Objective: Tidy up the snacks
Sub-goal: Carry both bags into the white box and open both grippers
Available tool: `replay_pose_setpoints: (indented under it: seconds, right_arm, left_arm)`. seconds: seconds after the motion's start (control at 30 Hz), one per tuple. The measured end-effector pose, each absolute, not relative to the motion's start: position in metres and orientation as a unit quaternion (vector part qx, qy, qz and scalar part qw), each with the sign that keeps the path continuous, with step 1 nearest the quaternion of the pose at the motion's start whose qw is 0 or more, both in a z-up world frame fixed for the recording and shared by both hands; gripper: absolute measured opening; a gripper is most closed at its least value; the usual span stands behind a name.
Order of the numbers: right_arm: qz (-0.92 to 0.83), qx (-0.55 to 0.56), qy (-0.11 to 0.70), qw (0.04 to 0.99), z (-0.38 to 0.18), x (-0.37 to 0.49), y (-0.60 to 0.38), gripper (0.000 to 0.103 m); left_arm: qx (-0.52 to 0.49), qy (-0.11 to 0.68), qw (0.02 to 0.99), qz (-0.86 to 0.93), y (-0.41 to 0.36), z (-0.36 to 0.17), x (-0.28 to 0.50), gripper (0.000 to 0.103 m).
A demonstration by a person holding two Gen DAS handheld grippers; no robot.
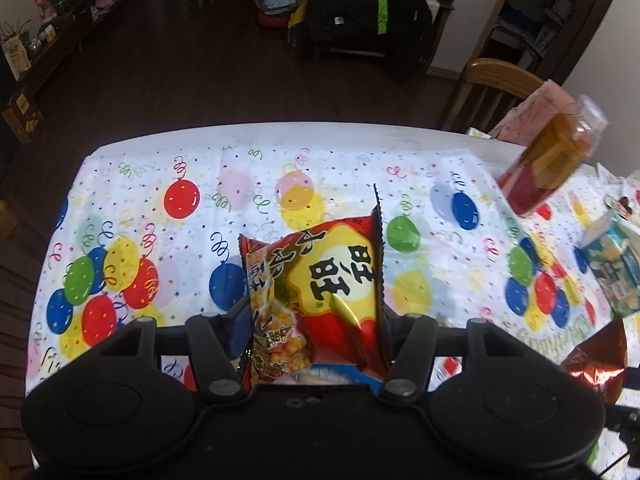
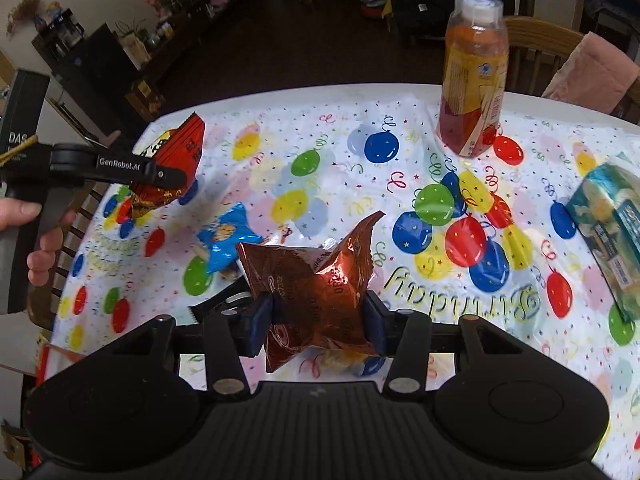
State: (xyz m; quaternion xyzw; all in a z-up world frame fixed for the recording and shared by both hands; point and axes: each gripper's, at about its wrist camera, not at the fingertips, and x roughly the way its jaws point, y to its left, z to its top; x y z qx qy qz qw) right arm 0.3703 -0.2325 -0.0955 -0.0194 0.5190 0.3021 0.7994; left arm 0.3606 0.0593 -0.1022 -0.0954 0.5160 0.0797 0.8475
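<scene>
Holding both tools clamped, left (image 1: 312,320) on a red bag (image 1: 320,292), right (image 2: 316,320) on a brown bag (image 2: 316,284), I keep them above the counter (image 2: 340,152) for sorting.

Left gripper (image 1: 314,320): matte black plastic body w/ two round side housings, angled link arms w/ silver pivot screws, dark blue pads (image 1: 239,326). Right gripper (image 2: 316,320): same build, same blue pads (image 2: 258,326). Left arm, seen from the right cam, reads "GenRobot.AI" in white. Hand (image 2: 38,240) on a grey-black handle.
</scene>
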Motion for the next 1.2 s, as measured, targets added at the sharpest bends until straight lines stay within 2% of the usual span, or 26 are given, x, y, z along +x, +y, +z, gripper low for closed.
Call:
replay_pose_setpoints:
  seconds: [0.7, 0.93, 1.2]
  right_arm:
    - [0.308, 0.001, 0.500, 0.809, -0.021, 0.244, -0.263, 0.048]
    - [0.322, -0.005, 0.508, 0.799, -0.027, 0.201, -0.252, 0.048]
    - [0.329, -0.024, 0.533, 0.779, -0.055, 0.161, -0.231, 0.048]
  left_arm:
    - [-0.045, 0.483, 0.874, -0.028, 0.015, -0.026, 0.218, 0.058]
    - [-0.024, 0.486, 0.871, -0.065, 0.003, -0.022, 0.172, 0.058]
    - [-0.001, 0.507, 0.858, -0.080, -0.004, -0.046, 0.132, 0.058]
